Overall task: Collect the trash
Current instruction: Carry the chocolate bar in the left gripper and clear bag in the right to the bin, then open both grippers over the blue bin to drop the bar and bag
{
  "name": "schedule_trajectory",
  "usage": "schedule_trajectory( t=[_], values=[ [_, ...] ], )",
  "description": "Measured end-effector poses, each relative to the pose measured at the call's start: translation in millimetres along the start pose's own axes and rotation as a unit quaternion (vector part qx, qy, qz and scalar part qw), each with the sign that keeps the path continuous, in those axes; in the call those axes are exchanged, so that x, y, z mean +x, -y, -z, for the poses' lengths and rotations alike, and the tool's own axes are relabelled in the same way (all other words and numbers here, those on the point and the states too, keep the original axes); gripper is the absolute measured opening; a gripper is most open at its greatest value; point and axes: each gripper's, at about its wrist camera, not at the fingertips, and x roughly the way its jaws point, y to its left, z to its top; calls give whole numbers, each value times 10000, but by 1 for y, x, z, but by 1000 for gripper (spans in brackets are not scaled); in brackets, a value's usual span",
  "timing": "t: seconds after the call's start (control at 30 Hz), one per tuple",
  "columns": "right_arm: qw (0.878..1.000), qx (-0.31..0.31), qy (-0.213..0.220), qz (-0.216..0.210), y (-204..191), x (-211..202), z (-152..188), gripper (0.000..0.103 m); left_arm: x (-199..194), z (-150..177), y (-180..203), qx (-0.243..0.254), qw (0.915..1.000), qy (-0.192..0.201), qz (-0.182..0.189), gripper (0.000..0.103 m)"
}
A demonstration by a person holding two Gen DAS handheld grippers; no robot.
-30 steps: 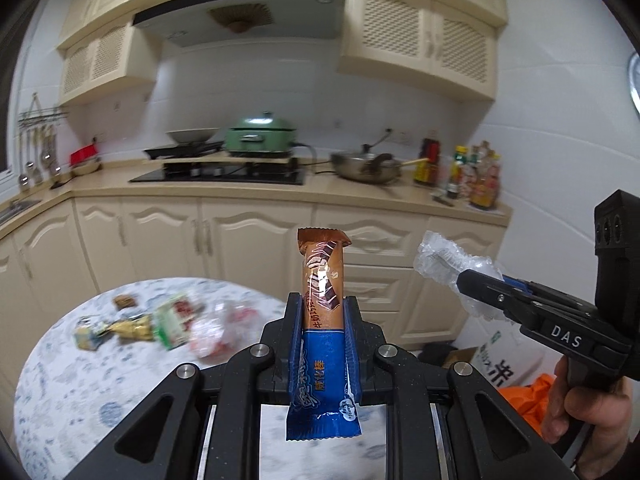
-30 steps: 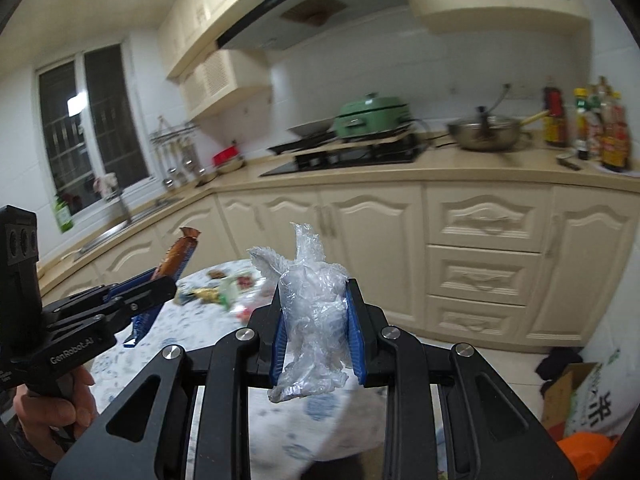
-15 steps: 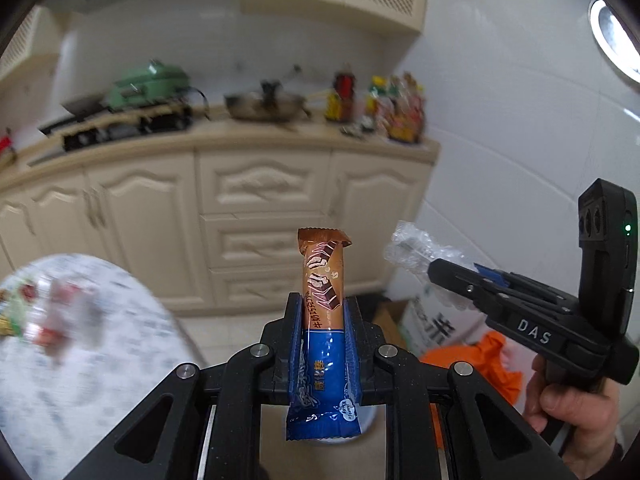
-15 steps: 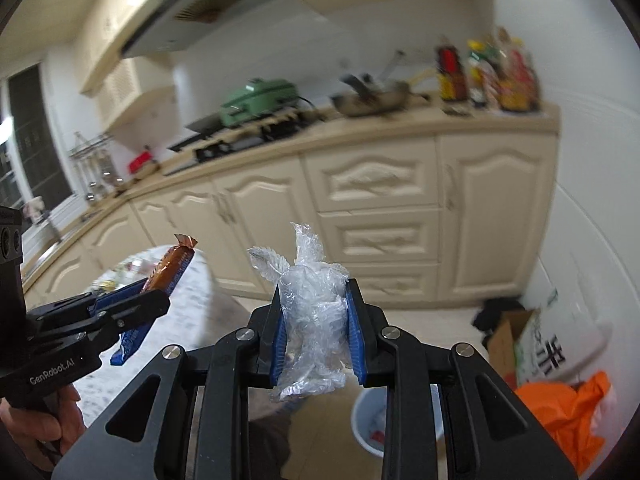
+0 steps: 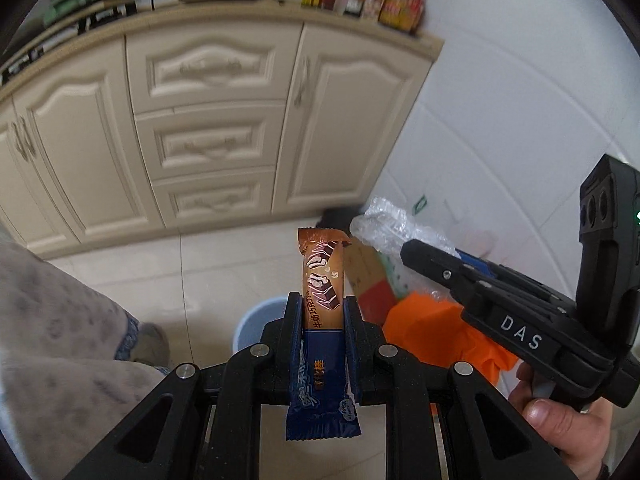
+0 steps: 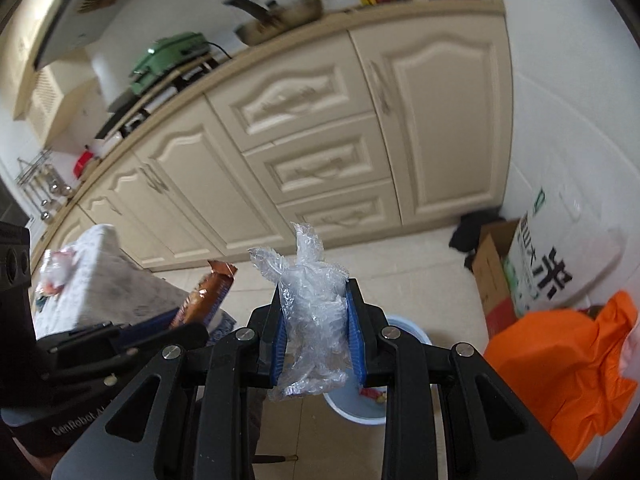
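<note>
A kitchen floor of pale tiles (image 5: 168,272) lies open between the cream base cabinets (image 5: 208,128) at the far side and the two handheld grippers near the camera. At the left, the draped edge of a patterned tablecloth (image 5: 52,312) hangs close beside the left gripper. At the right, an orange plastic bag (image 6: 560,364), a cardboard box (image 6: 490,276) and a white printed sack (image 6: 556,264) crowd the floor against the white wall.

A light blue waste bin (image 6: 404,338) stands on the floor directly below and just beyond both grippers, its rim partly hidden behind them; some red and white scraps show inside it.

The left gripper (image 5: 322,312) is clamped on a snack bar wrapper (image 5: 322,300), brown at the far end and blue at the near end, held upright between the jaws and sticking out past both ends.

The right gripper (image 6: 316,312) is closed around a crumpled wad of clear plastic wrap (image 6: 310,304), squeezed between its blue pads (image 6: 352,328), with twisted ends rising above the jaws.

The two grippers sit near each other, side by side, not touching.
</note>
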Motion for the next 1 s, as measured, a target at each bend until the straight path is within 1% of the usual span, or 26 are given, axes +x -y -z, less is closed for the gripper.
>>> schedule_trajectory(
  t=[0.17, 0.23, 0.27, 0.3, 0.33, 0.37, 0.4, 0.43, 0.5, 0.57, 0.6, 0.63, 0.67, 0.77, 0.8, 0.87, 0.9, 0.93, 1.0],
  values=[
    [9991, 234, -346, 27, 23, 39, 5, 28, 57, -27, -11, -163, 9987, -476, 100, 16],
    [9986, 297, -443, 13, 28, 50, 7, 28, 75, -35, -13, -228, 9976, -645, 111, 19],
    [9981, 338, -510, 5, 32, 57, 9, 29, 85, -39, -16, -242, 9971, -721, 55, 21],
    [9974, 401, -606, 15, 37, 66, 11, 30, 95, -42, -19, -226, 9967, -775, -34, 27],
    [9965, 458, -694, 29, 41, 73, 12, 36, 105, -43, -20, -209, 9962, -846, -92, 34],
    [9959, 516, -745, 33, 44, 78, 14, 40, 115, -44, -20, -226, 9952, -942, -164, 49],
    [9954, 566, -774, 34, 47, 81, 15, 53, 122, -47, -22, -290, 9946, -973, -228, 61],
    [9948, 628, -796, 26, 49, 83, 16, 68, 127, -48, -23, -344, 9945, -955, -264, 63],
    [9934, 823, -794, 2, 56, 85, 19, 82, 131, -52, -25, -442, 9940, -936, -354, 73],
    [9927, 903, -796, 24, 58, 85, 21, 83, 130, -54, -23, -513, 9938, -870, -459, 78],
    [9926, 920, -791, 72, 58, 84, 21, 88, 128, -56, -22, -525, 9941, -806, -505, 81],
    [9924, 950, -770, 128, 59, 83, 21, 100, 123, -53, -20, -521, 9941, -772, -553, 83],
    [9922, 991, -735, 191, 59, 81, 21, 103, 117, -54, -17, -496, 9943, -696, -639, 87],
    [9914, 1082, -661, 314, 59, 72, 18, 103, 99, -50, -7, -400, 9945, -504, -828, 95],
    [9914, 1082, -643, 347, 58, 69, 17, 103, 94, -49, -5, -390, 9945, -450, -867, 95],
    [9921, 1035, -601, 374, 53, 61, 14, 103, 69, -32, 2, -378, 9948, -339, -878, 96],
    [9925, 1006, -584, 371, 50, 57, 12, 103, 63, -33, 5, -390, 9950, -274, -881, 96],
    [9930, 976, -562, 366, 47, 52, 11, 103, 50, -21, 6, -396, 9950, -231, -886, 96],
    [9940, 908, -516, 338, 38, 43, 8, 103, 30, -17, 9, -400, 9954, -100, -870, 96]
  ],
)
